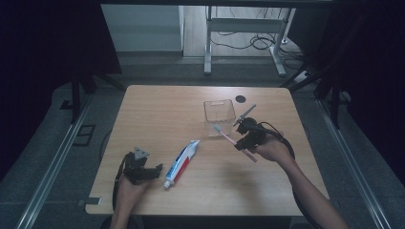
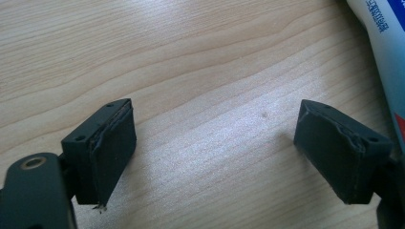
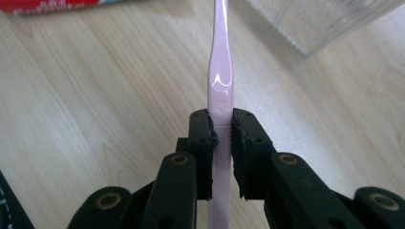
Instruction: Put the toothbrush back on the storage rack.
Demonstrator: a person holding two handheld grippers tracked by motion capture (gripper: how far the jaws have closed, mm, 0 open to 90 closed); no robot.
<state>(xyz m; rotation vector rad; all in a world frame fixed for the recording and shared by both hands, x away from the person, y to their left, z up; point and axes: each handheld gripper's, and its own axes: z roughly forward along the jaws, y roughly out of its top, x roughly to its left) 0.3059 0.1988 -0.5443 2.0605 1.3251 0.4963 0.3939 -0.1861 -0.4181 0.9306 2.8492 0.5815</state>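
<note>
A person works at a light wooden counter with a two-jaw gripper in each hand, seen from above. The right gripper, at about four o'clock from the counter's middle, has its jaws clenched on the handle of a pink toothbrush; the brush is lifted off the wood and slants, its pale bristled head pointing toward ten o'clock and its tail end sticking out past the person's right hand toward five o'clock. In the right gripper view the same right gripper shows its two black pads pressed flat against either side of the toothbrush, whose handle runs straight up toward twelve o'clock. Just beyond the brush head, at about twelve o'clock from it, stands a clear plastic box, open at the top; its ribbed corner appears at one o'clock in the right gripper view. A tube of toothpaste, white with red and blue print, lies flat near the counter's middle, cap toward seven o'clock. The left gripper rests low at the counter's eight o'clock, just beside the tube's cap end, with the left hand behind it. In the left gripper view the left gripper has its jaws released and spread wide over bare wood, holding nothing, with the edge of the toothpaste tube at two o'clock. A small dark round hole sits near the counter's far edge, at one o'clock.
</note>
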